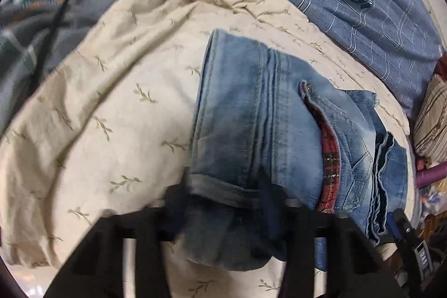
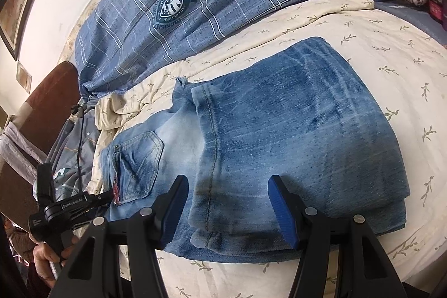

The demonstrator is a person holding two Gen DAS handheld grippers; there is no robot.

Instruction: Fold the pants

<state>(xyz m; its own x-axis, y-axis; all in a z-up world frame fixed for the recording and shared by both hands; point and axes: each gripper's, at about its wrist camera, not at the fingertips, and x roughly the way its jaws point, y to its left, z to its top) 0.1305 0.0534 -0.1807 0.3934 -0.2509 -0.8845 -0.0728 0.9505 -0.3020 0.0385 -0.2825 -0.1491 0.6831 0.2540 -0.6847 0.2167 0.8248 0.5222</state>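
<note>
Faded blue jeans [image 2: 279, 124] lie folded on a cream leaf-print sheet [image 2: 391, 52]; the legs are doubled over the seat, whose back pocket [image 2: 139, 158] shows at the left. In the left wrist view the jeans [image 1: 251, 116] show a red plaid lining [image 1: 329, 158]. My left gripper [image 1: 223, 203] has its jaws wide apart around the hem end of the jeans, which lies loose between them. My right gripper [image 2: 227, 203] is open with its blue pads [image 2: 282, 211] over the near edge of the folded legs. The left gripper also shows in the right wrist view [image 2: 69, 205].
A blue plaid pillow [image 2: 209, 4] with a round badge lies behind the jeans. A grey patterned quilt [image 1: 42, 4] and a black cable [image 1: 61, 4] lie at the left. A striped cushion [image 1: 433, 116] and small items sit off the bed's right edge.
</note>
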